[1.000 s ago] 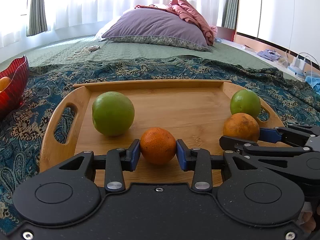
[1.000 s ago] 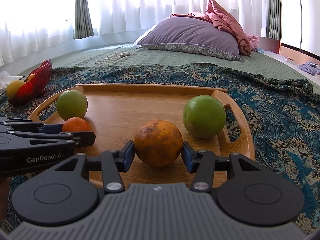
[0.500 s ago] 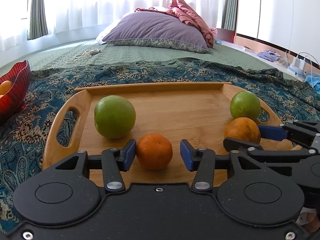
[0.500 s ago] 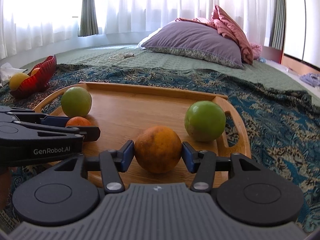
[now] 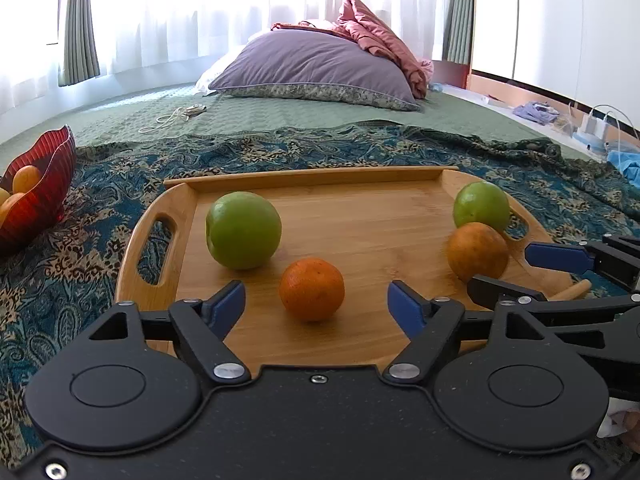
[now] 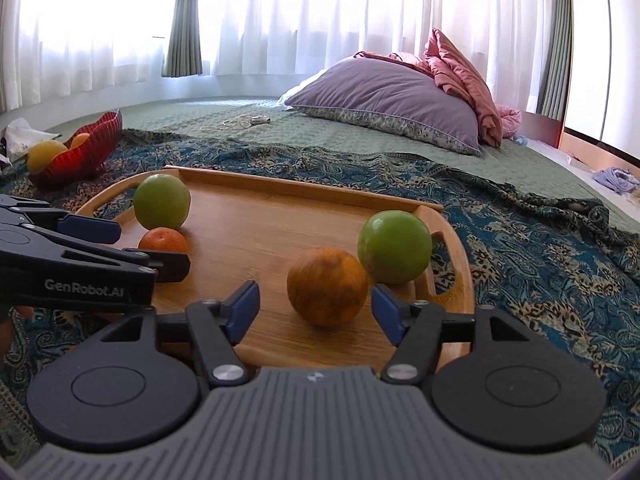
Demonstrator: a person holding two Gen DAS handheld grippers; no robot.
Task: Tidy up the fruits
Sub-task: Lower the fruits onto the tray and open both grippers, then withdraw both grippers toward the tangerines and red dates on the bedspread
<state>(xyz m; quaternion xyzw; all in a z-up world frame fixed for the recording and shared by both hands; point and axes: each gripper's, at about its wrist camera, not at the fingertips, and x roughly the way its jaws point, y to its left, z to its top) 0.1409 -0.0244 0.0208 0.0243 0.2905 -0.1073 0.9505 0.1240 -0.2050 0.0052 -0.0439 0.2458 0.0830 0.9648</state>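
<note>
A wooden tray (image 5: 360, 216) lies on the patterned cloth and holds two green fruits and two oranges. My left gripper (image 5: 316, 304) is open, its blue pads wide apart around the small orange (image 5: 311, 289), not touching it. A green fruit (image 5: 243, 230) sits behind it to the left. My right gripper (image 6: 314, 312) is open around the dull orange (image 6: 327, 286), which rests against the second green fruit (image 6: 394, 246). The tray (image 6: 280, 232), the small orange (image 6: 163, 240) and the left green fruit (image 6: 161, 201) also show in the right wrist view.
A red bowl (image 5: 34, 200) with yellow-orange fruits stands left of the tray, also in the right wrist view (image 6: 86, 148). A purple pillow (image 5: 316, 66) and a pink blanket lie at the back. A cable (image 5: 176, 114) lies on the green bedspread.
Both grippers have opened and let go of their oranges, which now rest on the tray. Both grippers have drawn back a little.
</note>
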